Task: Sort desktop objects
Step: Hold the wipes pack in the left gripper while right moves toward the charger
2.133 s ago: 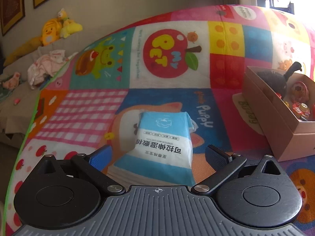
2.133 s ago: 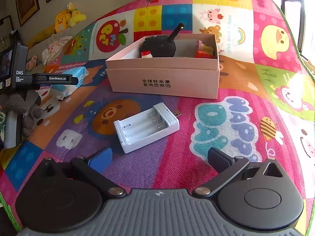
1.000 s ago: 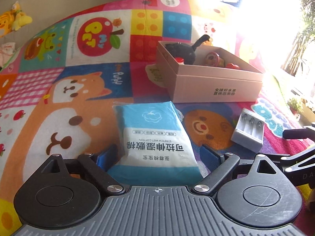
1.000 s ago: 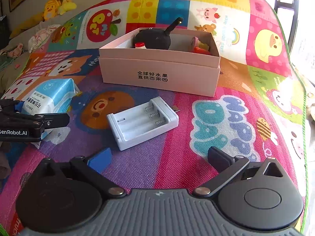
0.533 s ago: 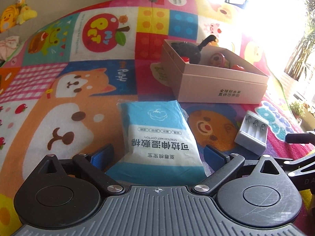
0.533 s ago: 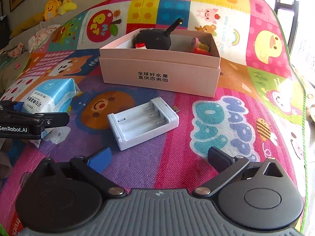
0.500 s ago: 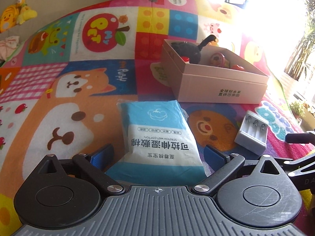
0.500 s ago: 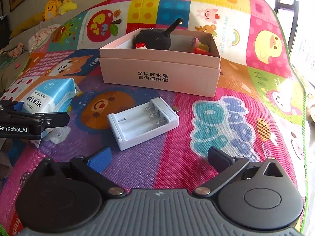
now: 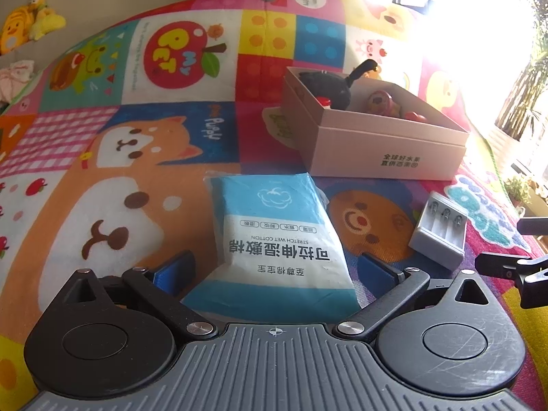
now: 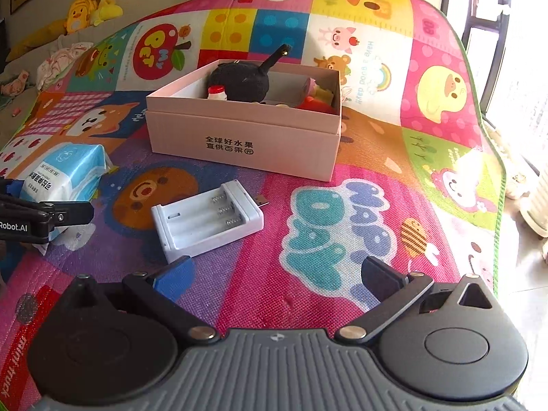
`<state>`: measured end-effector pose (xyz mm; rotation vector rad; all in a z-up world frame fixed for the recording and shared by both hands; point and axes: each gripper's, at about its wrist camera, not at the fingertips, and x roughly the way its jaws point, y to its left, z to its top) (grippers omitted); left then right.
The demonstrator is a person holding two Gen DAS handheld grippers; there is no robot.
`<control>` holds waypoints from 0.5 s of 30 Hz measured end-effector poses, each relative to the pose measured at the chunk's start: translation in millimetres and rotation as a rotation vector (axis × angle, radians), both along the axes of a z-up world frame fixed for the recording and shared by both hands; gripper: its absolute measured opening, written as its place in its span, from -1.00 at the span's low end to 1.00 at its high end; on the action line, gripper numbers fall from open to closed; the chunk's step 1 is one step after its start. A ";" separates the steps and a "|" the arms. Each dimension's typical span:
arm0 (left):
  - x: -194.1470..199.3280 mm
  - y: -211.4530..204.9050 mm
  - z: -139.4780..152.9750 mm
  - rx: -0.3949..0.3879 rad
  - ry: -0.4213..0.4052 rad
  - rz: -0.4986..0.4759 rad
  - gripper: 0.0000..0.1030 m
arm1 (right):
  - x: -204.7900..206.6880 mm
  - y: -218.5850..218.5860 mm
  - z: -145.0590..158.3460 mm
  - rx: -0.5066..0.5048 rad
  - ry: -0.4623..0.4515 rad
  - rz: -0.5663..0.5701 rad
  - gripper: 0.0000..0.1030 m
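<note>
Mat [image 9: 102, 178] with cartoon squares fills both views. One blue-and-white cotton pack [image 9: 279, 236] lies low in the centre of the left view, between the jaws of the left gripper [image 9: 275, 269] — they have just been opening and stand wide, pads clear of it. One white battery holder [image 10: 207, 221] sits mid-frame in the right view, ahead of the right gripper [image 10: 274, 272], spread wide and empty. One pink box [image 10: 245, 137] behind holds one black plush toy [image 10: 239, 82] and several small toys.

Blue-white cotton pack [image 9: 277, 236] flat on mat, white battery case [image 10: 207, 221], pink box [image 10: 246, 133]
</note>
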<state>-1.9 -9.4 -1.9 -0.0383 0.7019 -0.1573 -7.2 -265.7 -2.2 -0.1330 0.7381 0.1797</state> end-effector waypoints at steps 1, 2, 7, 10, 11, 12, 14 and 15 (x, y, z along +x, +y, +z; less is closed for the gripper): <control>-0.2 -0.8 -0.1 0.005 0.001 0.000 1.00 | 1.9 -1.5 -0.3 -0.002 0.005 -0.007 1.00; -0.1 -1.7 0.1 0.010 0.002 0.000 1.00 | 3.4 -2.4 -1.0 -0.003 0.009 -0.014 1.00; 0.0 -2.7 0.0 0.021 0.006 -0.001 1.00 | 4.2 2.7 -3.1 -0.032 -0.004 -0.009 1.00; -0.1 -3.3 0.0 0.023 0.006 -0.001 1.00 | 4.6 8.5 -3.4 -0.069 -0.018 0.004 1.00; -0.1 -3.3 0.0 0.023 0.006 -0.001 1.00 | 5.7 9.5 -3.5 -0.070 -0.016 0.009 1.00; -0.3 -3.3 0.1 0.022 0.006 -0.001 1.00 | 7.3 11.6 -3.5 -0.069 -0.011 0.019 1.00; 0.0 -3.1 0.1 0.023 0.006 -0.001 1.00 | 11.6 16.2 -4.0 -0.069 -0.001 0.035 1.00; 0.0 -3.0 0.1 0.022 0.006 -0.001 1.00 | 14.1 21.0 -4.6 -0.072 0.001 0.044 1.00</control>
